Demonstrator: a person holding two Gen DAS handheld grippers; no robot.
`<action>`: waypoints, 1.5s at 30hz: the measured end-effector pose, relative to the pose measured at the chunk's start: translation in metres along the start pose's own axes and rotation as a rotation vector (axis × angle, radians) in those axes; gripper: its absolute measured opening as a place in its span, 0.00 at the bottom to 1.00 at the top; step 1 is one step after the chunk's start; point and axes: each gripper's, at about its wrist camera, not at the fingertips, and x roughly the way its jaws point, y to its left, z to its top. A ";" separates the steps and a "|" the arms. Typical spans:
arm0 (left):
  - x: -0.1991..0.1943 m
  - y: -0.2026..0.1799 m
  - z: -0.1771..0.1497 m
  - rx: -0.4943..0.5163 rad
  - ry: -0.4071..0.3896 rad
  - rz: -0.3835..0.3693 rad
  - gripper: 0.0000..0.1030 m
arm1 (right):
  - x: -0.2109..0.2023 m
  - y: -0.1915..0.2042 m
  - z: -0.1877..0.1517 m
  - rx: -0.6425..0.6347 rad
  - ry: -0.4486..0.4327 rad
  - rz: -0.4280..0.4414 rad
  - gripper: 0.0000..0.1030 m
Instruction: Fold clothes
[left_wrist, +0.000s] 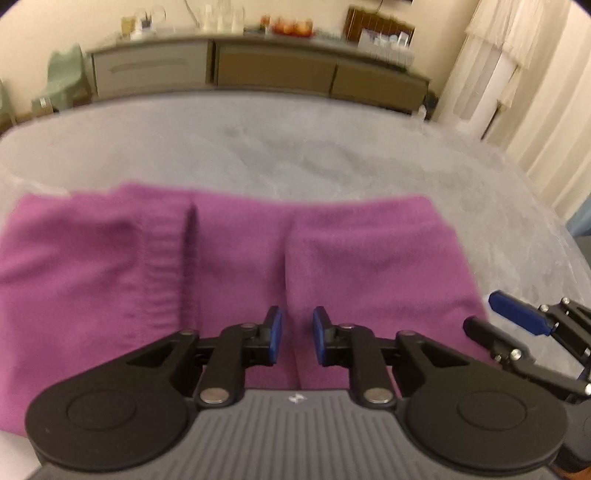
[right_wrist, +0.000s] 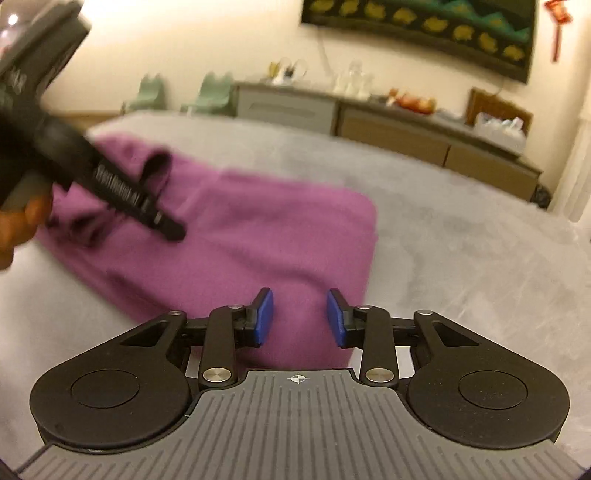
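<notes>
Left gripper (left_wrist: 297, 338) parted a little, empty, above purple garment (left_wrist: 229, 266). Right gripper (right_wrist: 300, 319) parted wider, empty, over its near corner. Lying on grey bed (left_wrist: 295, 147), doubled over in overlapping layers; squared-off edges suggest folding well along, perhaps finished.

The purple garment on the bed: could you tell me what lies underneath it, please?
The purple garment lies folded on a grey bed cover, which shows all around it. What sits beneath its layers is covered. Both open grippers, left and right, hover above it.
</notes>
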 end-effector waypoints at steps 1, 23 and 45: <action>-0.004 0.000 0.000 0.007 -0.012 -0.006 0.18 | -0.002 0.000 0.003 -0.004 -0.005 -0.005 0.34; -0.061 -0.030 0.024 0.045 -0.131 -0.232 0.78 | -0.018 0.010 0.013 0.066 -0.020 -0.048 0.12; -0.086 0.216 -0.017 -0.310 -0.051 -0.048 0.33 | -0.059 0.144 0.022 -0.294 -0.259 0.161 0.60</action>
